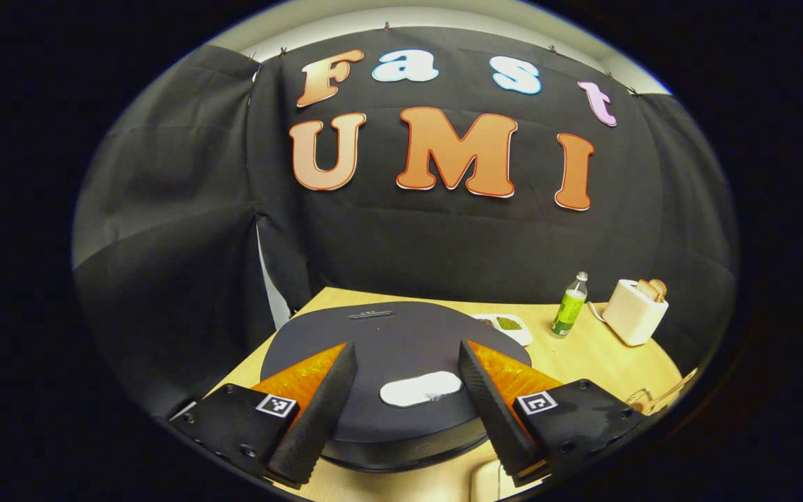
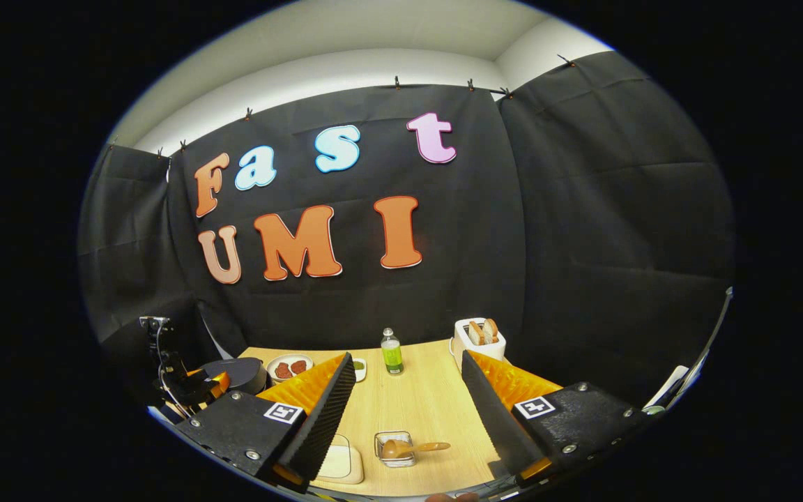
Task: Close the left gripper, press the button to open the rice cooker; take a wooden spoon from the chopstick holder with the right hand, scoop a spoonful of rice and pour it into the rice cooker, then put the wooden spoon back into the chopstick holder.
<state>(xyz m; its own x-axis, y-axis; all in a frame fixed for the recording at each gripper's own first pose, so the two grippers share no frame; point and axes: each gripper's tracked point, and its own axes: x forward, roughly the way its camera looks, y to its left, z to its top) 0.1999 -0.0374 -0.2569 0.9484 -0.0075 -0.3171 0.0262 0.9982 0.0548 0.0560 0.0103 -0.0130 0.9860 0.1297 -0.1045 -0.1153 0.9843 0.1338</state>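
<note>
The dark round rice cooker [image 1: 387, 348] sits right under my left gripper [image 1: 407, 348], lid down. Its white oval button [image 1: 420, 388] lies between the two spread fingers, and the gripper is open and holds nothing. In the right gripper view the rice cooker [image 2: 238, 373] stands at the table's far left, with the left gripper [image 2: 189, 387] over it. My right gripper [image 2: 407, 359] is open and empty above the table. Below it stands a small clear chopstick holder [image 2: 394, 452], with a wooden spoon [image 2: 412, 446] resting in it, handle pointing right.
A green bottle [image 2: 392, 352] and a white toaster [image 2: 479, 338] holding bread stand at the back of the wooden table [image 2: 422, 404]. A plate of red food [image 2: 288, 367] sits beside the cooker. A pale rectangular box [image 2: 341, 464] lies left of the holder.
</note>
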